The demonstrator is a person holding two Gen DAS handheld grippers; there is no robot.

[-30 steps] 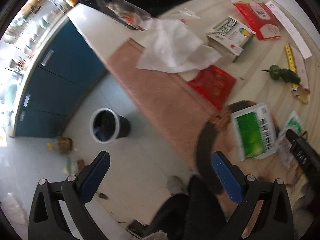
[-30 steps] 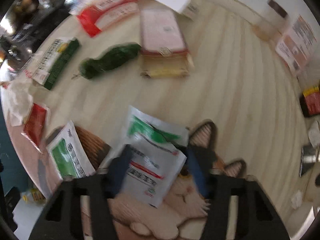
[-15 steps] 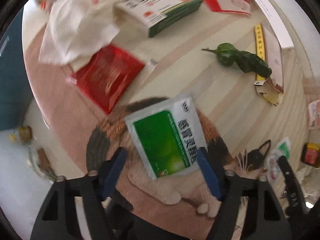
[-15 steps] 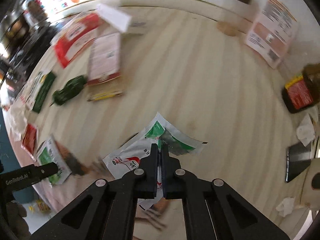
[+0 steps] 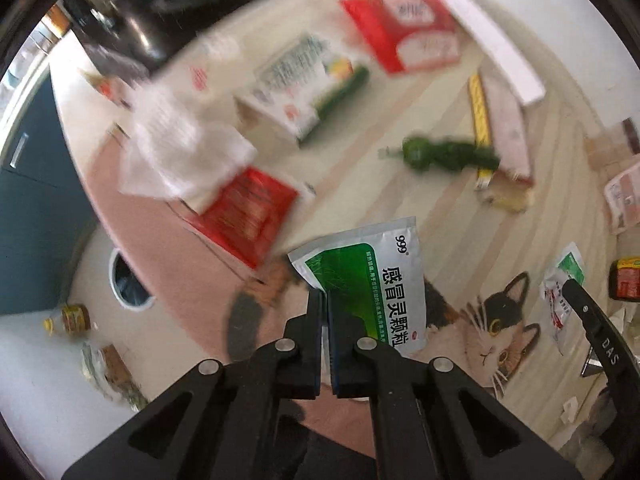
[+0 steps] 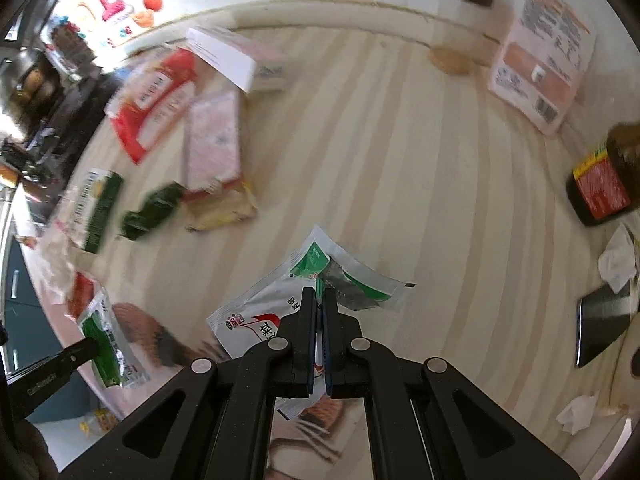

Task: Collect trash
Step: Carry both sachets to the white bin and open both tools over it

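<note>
A green packet point(image 5: 372, 280) is pinched between the closed jaws of the left hand-held gripper point(image 5: 325, 300) and is held up off the desk point(image 5: 460, 216). Two more packets are pinched together by the tightly closed jaws of the right hand-held gripper point(image 6: 319, 300): a white packet point(image 6: 260, 316) with red marks and a green and white packet point(image 6: 344, 276). They seem to be lifted a little off the desk, but this cannot be told for sure.

So three pieces of trash are held, and none of them has been dropped in the bin point(image 5: 130, 286) yet. The bin is seen down on the floor, far to the left, below the desk edge.

A lot is left on the desk. A white tissue point(image 5: 180, 156), a red packet point(image 5: 248, 208), a green and white box point(image 5: 308, 84), a big red bag point(image 5: 404, 28) and a green pepper point(image 5: 448, 156) are all lying farther away. Crumpled tissues point(image 6: 618, 260) are seen near the right side, next to a dark bottle point(image 6: 604, 176).

Much of the far desk is blurred, so the words on the boxes cannot be read. What is inside the bin is too dark to be made out. The near ends of the held packets are hidden behind the jaws.
</note>
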